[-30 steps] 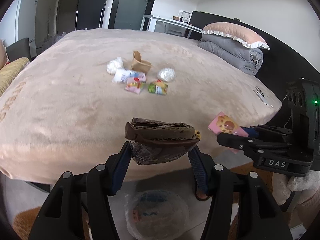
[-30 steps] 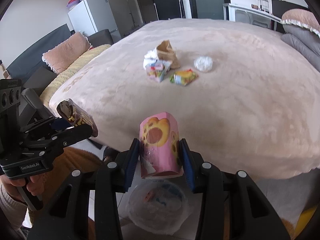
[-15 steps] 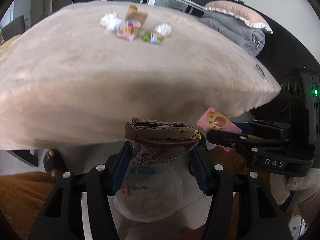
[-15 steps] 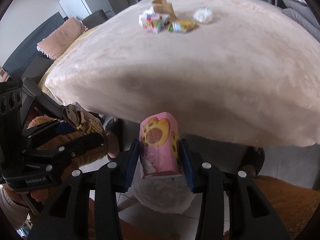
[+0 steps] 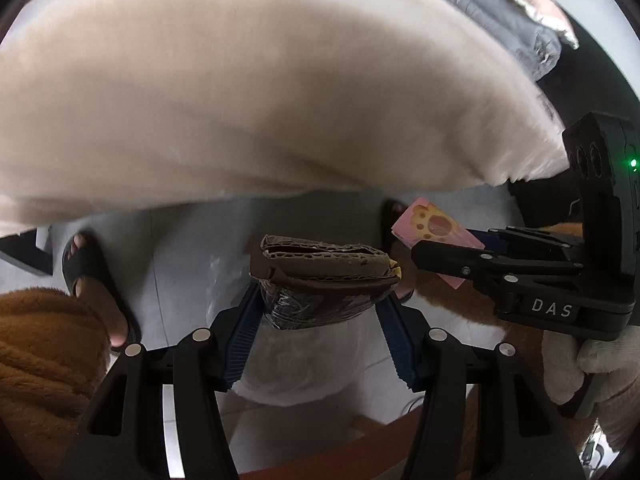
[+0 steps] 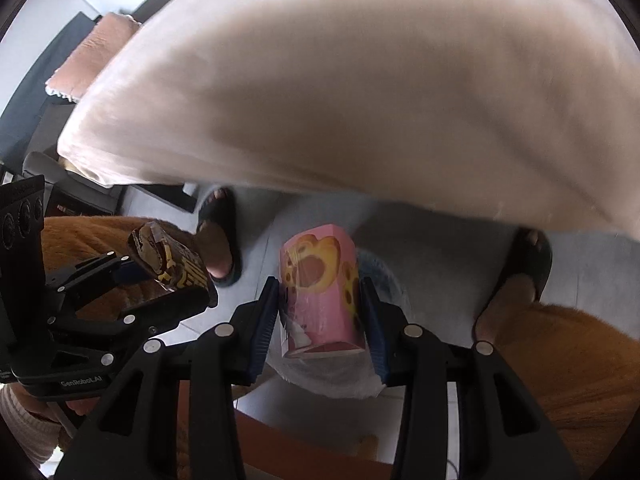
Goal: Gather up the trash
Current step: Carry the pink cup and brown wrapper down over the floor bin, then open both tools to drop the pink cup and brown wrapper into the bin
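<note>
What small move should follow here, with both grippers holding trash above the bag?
Probably open the jaws and drop both pieces. The left gripper pinches the brown carton, the right gripper the pink box, and the white bag shows directly beneath each.

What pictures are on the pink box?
Yellow-and-brown paw prints on the pink box, clearest in the right wrist view.

A crushed brown wrapper point(image 5: 320, 280) sits centre frame; at its 2 o'clock, a pink paw-print carton point(image 5: 434, 229), tilted.
</note>
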